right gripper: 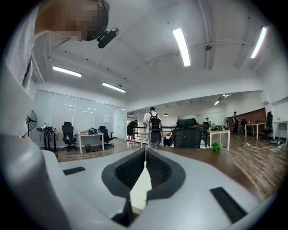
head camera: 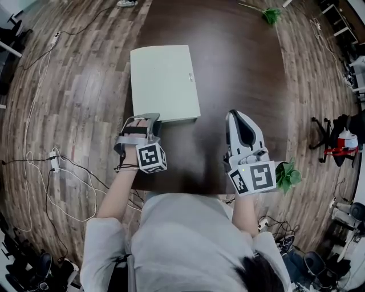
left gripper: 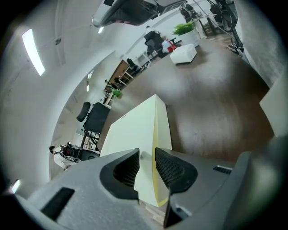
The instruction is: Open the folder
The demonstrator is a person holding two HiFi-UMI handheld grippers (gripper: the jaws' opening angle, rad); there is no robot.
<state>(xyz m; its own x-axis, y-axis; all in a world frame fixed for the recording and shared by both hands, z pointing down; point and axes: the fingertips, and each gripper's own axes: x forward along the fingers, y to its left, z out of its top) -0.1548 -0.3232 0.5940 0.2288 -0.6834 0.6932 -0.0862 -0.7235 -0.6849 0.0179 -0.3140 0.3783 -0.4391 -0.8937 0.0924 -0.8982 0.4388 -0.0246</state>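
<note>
A pale cream folder lies flat and closed on the dark brown table. My left gripper is at the folder's near left corner. In the left gripper view the folder runs away from the jaws, and the left gripper has its two pads pressed on either side of the cover's corner, next to the yellowish edge. My right gripper hovers over bare table to the right of the folder, apart from it. In its own view the right gripper is shut with nothing in it.
A green plant sits by the table's near right corner, and a green sprig lies at the far end. Cables and a power strip trail over the wooden floor on the left. Office chairs stand to the right.
</note>
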